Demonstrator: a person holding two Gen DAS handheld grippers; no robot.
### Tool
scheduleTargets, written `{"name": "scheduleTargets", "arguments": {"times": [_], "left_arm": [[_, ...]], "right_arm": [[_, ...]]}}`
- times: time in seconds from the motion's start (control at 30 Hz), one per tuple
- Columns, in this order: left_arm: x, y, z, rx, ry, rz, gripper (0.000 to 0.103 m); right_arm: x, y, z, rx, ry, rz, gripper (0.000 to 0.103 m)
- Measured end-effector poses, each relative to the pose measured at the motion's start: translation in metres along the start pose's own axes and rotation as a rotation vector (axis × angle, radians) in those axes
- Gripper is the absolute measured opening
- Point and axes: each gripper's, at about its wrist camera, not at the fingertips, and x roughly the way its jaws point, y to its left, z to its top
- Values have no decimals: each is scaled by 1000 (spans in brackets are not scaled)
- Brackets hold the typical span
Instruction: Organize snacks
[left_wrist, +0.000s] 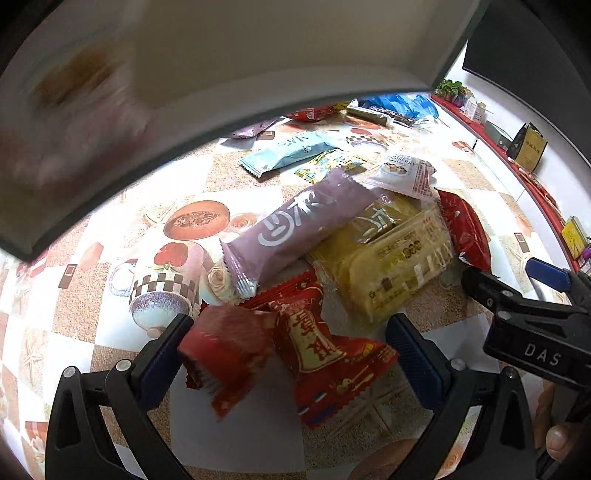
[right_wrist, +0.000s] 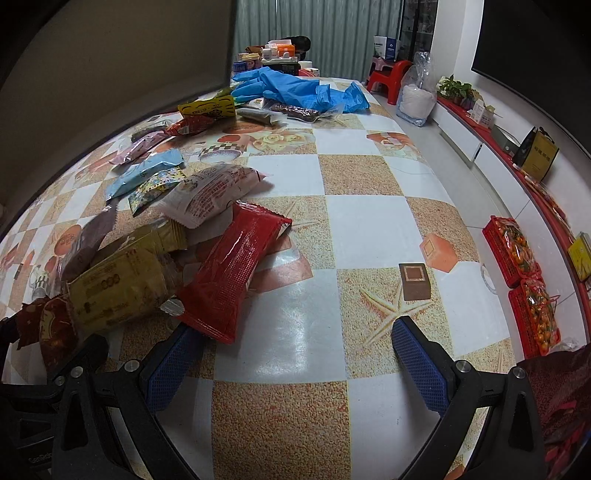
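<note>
Left gripper (left_wrist: 290, 354): jaws spread around a small red snack packet (left_wrist: 225, 354) and a red-and-gold packet (left_wrist: 321, 354) on the desk (left_wrist: 229, 435). Beyond the red-and-gold packet lie a purple bar (left_wrist: 295, 229) and yellow pack (left_wrist: 388, 258). Right gripper (right_wrist: 291, 354): jaws spread, holding nothing, beside a long red packet (right_wrist: 236, 269).

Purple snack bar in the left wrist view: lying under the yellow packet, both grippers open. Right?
Not quite. The purple snack bar lies on top of the yellow packet, as the left wrist view shows. Both the left gripper and the right gripper are open.
</note>
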Motion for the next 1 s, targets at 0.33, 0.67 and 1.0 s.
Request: {"name": "scheduleTargets", "arguments": {"times": [0.33, 0.67, 1.0], "left_arm": [[2, -1, 3, 0, 0, 0, 103], [0, 1, 2, 0, 0, 0, 103], [0, 1, 2, 0, 0, 0, 103]], "right_arm": [[0, 0, 0, 0, 0, 0, 102], [0, 0, -1, 0, -1, 0, 102], [0, 0, -1, 0, -1, -1, 102]]}}
